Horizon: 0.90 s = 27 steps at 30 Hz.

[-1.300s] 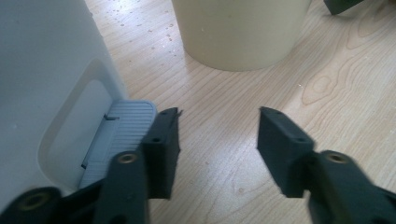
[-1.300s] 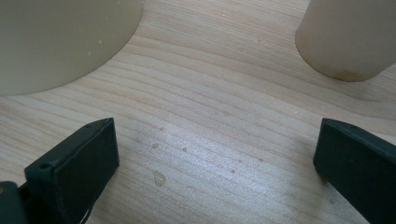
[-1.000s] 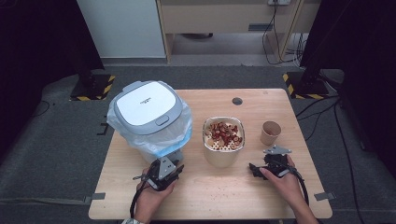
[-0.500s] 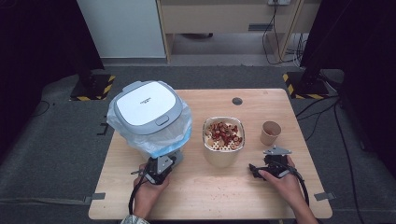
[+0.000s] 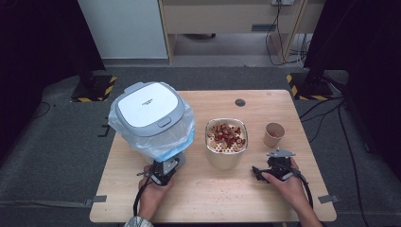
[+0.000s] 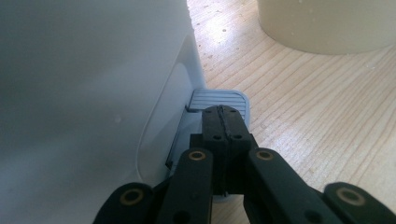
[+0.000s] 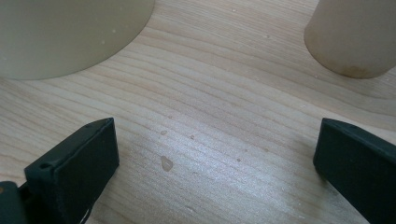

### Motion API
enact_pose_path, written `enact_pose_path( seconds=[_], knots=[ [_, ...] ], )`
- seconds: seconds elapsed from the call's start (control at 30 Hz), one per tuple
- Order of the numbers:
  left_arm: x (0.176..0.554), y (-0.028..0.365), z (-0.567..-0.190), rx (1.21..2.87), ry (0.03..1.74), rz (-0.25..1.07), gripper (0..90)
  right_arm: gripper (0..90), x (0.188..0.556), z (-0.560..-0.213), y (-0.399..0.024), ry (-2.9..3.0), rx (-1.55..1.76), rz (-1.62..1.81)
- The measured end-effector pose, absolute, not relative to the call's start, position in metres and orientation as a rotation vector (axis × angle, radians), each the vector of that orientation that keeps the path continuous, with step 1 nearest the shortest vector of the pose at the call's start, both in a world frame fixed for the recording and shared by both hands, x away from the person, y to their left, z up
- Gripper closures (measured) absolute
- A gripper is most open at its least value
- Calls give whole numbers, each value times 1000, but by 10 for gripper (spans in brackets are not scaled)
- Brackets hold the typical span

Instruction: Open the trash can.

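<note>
A pedal bin with a white and grey lid and a blue plastic liner stands at the table's left; its lid is down. My left gripper is at the foot of the bin, its jaws shut with nothing between them. In the left gripper view the closed tips lie over the ribbed grey pedal at the bin's white wall. My right gripper rests low over the table at the front right, open and empty. Its jaws stand wide apart above bare wood.
A beige bowl of reddish and pale pieces stands mid-table, also seen at close range. A small paper cup stands to its right. A dark round hole marks the far tabletop.
My left hand has shifted a little toward the bin's base and sunk slightly. The right hand has kept still.
</note>
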<state>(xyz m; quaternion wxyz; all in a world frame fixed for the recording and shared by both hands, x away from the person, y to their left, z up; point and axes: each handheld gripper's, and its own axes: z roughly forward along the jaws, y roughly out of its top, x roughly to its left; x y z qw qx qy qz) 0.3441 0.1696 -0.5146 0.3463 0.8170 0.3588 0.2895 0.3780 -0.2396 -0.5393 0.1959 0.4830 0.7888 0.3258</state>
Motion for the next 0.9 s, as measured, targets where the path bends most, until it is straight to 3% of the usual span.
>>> enact_pose_path(
  seconds=[0.9],
  knots=[
    [347,169,-528,2100,1022,685,892,16,378,-536,-241,2229,1373,886]
  ],
)
